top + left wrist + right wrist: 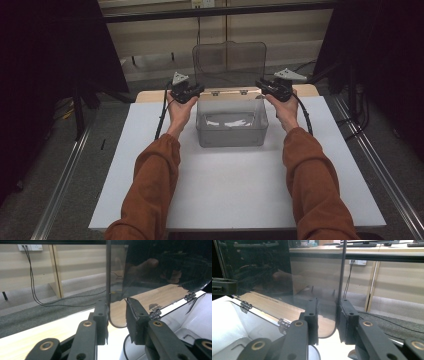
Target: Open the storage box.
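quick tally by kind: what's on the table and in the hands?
Clear bin with its lid up: 1
Hinges: 2
Hand-held grippers, left and right, each at a lid edge: 2
Total: 5

Grey carpet floor [60, 165], pale wall panels [80, 262], perhaps black curtains [45, 50].

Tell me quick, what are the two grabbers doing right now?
Left gripper: closed on the left edge of the clear lid, which stands open.
Right gripper: closed on the lid's right edge.
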### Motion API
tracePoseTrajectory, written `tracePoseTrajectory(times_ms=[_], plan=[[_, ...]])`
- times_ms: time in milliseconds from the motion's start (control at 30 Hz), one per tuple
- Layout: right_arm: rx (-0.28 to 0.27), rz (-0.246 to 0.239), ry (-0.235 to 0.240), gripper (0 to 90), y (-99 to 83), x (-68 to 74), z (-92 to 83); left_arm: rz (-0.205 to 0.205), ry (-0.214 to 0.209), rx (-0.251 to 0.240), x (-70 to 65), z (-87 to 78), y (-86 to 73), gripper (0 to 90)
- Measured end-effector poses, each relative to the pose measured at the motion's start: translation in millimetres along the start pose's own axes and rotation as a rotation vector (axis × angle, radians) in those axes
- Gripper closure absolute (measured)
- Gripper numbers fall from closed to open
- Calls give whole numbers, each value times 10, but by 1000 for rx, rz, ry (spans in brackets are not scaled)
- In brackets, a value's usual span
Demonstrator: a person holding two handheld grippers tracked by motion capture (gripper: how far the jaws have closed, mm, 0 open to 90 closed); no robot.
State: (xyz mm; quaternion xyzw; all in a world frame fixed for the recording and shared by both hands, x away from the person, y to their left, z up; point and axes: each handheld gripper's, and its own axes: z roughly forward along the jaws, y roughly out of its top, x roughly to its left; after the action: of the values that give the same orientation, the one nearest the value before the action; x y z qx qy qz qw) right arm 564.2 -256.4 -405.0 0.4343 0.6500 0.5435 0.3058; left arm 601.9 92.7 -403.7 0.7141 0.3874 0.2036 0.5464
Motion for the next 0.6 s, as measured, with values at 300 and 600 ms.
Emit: tracePoseTrajectory(times_ms=[300, 600], plan=[[4, 25, 2, 684, -13, -17, 55, -11, 1, 19, 27, 33, 12, 697], [33, 43, -30, 685, 15, 2, 101, 14, 10, 45, 22, 25, 32, 691]])
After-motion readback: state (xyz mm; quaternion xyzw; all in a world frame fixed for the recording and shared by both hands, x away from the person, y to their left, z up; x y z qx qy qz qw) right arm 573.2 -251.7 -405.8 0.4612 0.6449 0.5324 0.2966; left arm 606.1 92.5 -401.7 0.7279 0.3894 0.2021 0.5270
